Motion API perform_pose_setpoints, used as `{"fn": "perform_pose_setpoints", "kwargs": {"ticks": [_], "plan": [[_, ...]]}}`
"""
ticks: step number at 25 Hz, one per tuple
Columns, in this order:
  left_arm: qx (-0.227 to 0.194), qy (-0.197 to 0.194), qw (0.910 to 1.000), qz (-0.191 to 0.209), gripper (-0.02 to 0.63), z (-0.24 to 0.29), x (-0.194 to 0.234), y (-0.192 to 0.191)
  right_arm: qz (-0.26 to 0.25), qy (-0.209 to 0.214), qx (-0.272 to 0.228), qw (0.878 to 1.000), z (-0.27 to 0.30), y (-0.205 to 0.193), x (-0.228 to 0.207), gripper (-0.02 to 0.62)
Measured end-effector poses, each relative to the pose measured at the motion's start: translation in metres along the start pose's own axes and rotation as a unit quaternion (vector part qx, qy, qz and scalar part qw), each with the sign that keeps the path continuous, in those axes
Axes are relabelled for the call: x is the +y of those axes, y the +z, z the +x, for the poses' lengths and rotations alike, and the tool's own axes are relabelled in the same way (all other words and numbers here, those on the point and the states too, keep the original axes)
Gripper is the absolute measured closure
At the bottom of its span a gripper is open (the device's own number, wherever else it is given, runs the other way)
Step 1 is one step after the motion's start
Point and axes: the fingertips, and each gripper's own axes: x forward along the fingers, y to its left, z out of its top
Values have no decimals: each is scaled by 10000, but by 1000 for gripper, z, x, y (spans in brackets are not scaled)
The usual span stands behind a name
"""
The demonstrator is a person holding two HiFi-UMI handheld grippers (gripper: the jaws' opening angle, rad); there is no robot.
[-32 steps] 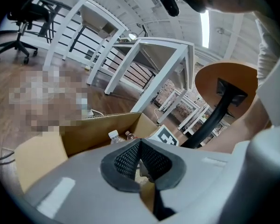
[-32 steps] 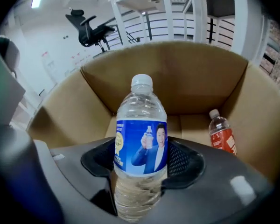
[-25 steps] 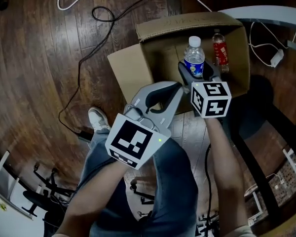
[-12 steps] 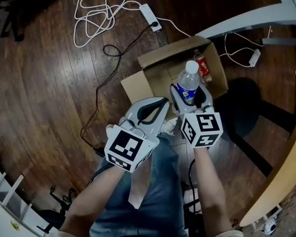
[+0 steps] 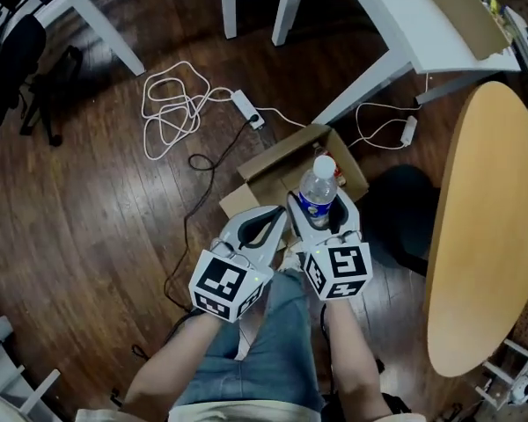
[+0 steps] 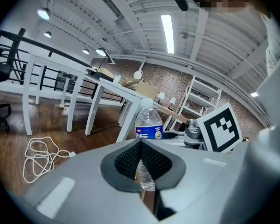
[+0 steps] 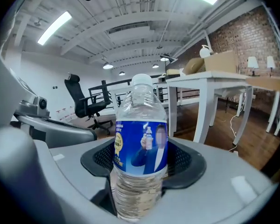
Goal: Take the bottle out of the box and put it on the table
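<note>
bottle [image 5: 318, 190] risen from box [image 5: 277, 160] | upright, cap up | in right gripper [image 5: 322, 209]

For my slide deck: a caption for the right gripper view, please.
Right gripper shut on an upright, blue-labelled water bottle, white table behind.

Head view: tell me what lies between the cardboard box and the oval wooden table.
A dark rounded object, perhaps a seat, sits between the cardboard box and the oval wooden table; the head view shows it.
</note>
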Motion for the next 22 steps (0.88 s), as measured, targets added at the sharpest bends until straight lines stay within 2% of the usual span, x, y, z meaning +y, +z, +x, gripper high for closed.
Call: {"fn": "perform_pose_setpoints", "kwargs": {"ticks": [5, 12, 17, 22], "plan": [[-376, -315, 9984, 298, 609, -18, -39, 67, 154, -284, -552, 9980, -45, 68, 7, 304], [-732, -618, 9946, 407, 609, -64, -93, 128, 83, -624, -878, 9941, -122, 131, 17, 302], [-977, -1120, 9876, 504, 609, -91, -134, 165, 18, -989, -1273, 9869, -179, 173, 24, 302], [-1211, -1668, 9757, 737, 609, -115, -180, 191, -73, -1340, -1626, 9775, -231, 206, 31, 301]]}}
